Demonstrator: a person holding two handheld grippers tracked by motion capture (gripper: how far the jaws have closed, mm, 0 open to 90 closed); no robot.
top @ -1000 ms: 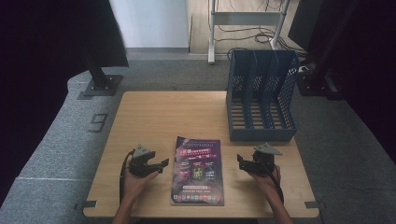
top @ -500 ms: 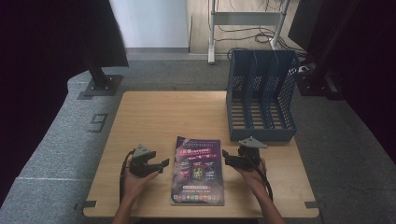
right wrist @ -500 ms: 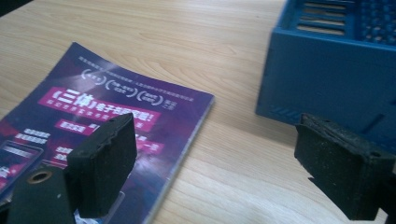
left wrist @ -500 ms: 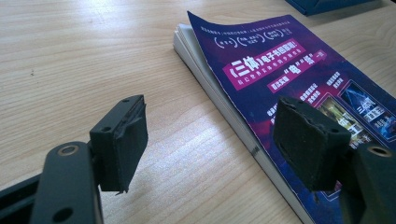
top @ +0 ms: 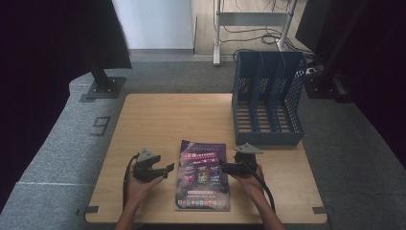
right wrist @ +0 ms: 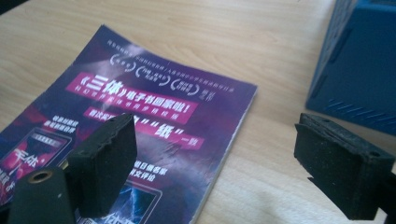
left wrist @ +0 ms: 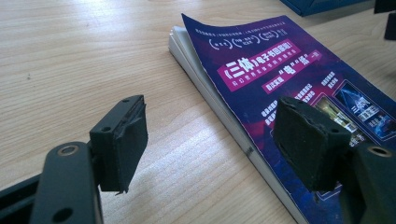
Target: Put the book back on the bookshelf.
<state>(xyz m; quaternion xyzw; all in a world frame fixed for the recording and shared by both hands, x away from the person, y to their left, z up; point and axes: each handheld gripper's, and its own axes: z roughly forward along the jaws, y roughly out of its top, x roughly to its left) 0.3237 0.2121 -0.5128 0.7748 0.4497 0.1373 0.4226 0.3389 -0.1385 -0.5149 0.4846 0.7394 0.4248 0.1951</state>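
Note:
A purple magazine (top: 203, 175) lies flat on the wooden table, near its front edge. My left gripper (top: 167, 170) sits just left of it, open and holding nothing. In the left gripper view the magazine's (left wrist: 280, 70) curled left edge runs between the two spread pads (left wrist: 121, 140) of the left gripper (left wrist: 215, 140). My right gripper (top: 224, 167) is at the magazine's right edge, also open. In the right gripper view the magazine's (right wrist: 154, 102) right edge lies inside the right gripper's (right wrist: 224, 163) gap, one pad (right wrist: 105, 163) over the cover, the other over bare wood.
A blue slotted file holder (top: 268, 100) stands at the table's back right, and its corner (right wrist: 359, 70) is close beyond the right gripper. Bare table (top: 167, 120) stretches behind the magazine. Grey carpet and stand bases surround the table.
The right gripper has moved left from the table's right side to the magazine's right edge. The left gripper and the magazine have stayed put.

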